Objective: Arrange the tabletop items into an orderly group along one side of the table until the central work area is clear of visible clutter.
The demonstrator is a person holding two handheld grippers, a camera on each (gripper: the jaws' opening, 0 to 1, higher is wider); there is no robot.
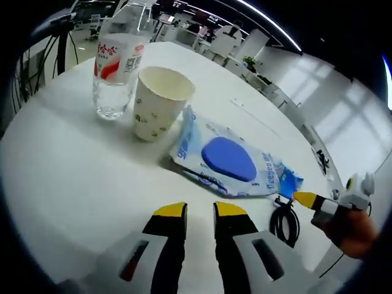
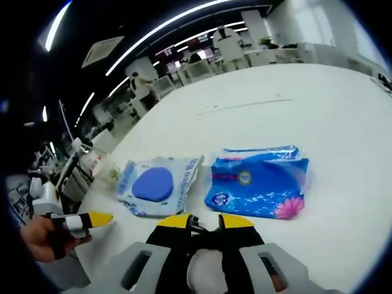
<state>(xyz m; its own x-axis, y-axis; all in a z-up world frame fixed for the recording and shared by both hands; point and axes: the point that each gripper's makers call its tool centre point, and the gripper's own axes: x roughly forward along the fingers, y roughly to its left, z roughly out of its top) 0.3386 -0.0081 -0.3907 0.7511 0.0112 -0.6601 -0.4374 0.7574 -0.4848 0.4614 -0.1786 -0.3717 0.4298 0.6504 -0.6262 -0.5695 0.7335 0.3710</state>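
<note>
in the left gripper view we see the left gripper [image 1: 200, 211] hovering over bare white table [image 1: 73, 184], its yellow-tipped jaws a narrow gap apart and holding nothing. ahead stand a water bottle [image 1: 116, 70] and a paper cup [image 1: 156, 101] just beside each other, with the wet wipes pack [image 1: 229, 160] lying flat next to the cup. a black cable [image 1: 285, 223] curls near the pack's corner.

in the right gripper view the right gripper [image 2: 206, 222] has its jaws clamped on a black cable loop [image 2: 197, 229]. beyond it a blue tissue pack [image 2: 260, 182] lies beside the wipes pack. open tabletop stretches wide past both packs toward the far edge.
</note>
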